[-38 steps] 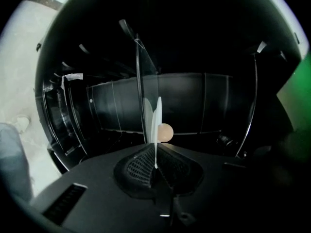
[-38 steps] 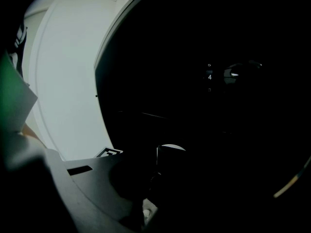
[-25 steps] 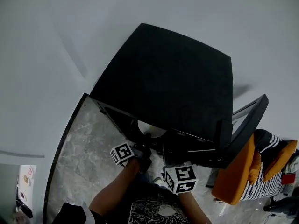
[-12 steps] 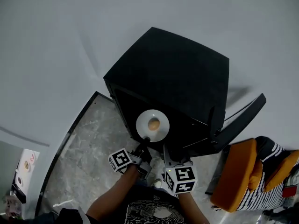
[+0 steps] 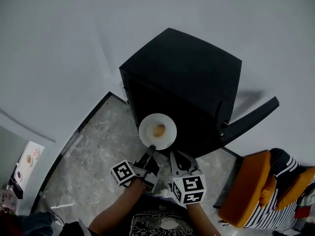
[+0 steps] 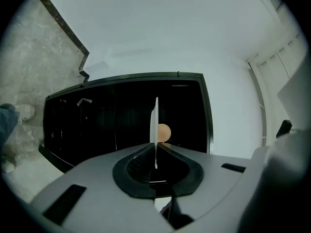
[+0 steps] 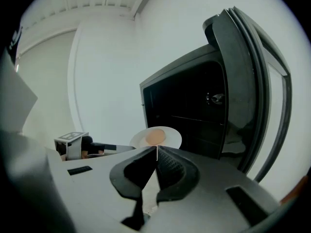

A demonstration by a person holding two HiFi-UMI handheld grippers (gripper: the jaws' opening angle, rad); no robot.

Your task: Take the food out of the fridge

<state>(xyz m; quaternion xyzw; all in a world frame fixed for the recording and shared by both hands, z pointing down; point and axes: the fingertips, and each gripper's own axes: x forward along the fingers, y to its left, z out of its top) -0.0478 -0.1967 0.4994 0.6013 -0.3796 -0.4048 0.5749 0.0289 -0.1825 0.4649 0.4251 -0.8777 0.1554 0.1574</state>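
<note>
A white plate (image 5: 147, 124) with a round brownish piece of food (image 5: 159, 130) hangs in front of the open black fridge (image 5: 187, 77), outside its dark interior. My left gripper (image 5: 150, 148) is shut on the plate's near rim. In the left gripper view the plate (image 6: 155, 120) stands edge-on between the jaws, with the food (image 6: 164, 132) just beyond. My right gripper (image 5: 173, 154) is beside it, a little apart from the plate, shut with nothing held. The right gripper view shows the shut jaw tips (image 7: 156, 148), with the plate (image 7: 170, 140) and food (image 7: 155, 137) beyond.
The fridge door (image 5: 248, 121) stands swung open to the right, close by in the right gripper view (image 7: 243, 81). An orange seat (image 5: 243, 191) with striped cloth (image 5: 275, 205) sits at the lower right. Marbled floor (image 5: 93, 151) lies left of the fridge, against white walls.
The plate with the food has come out of the fridge interior toward me, held by the left gripper. Both grippers have drawn back from the fridge opening.
</note>
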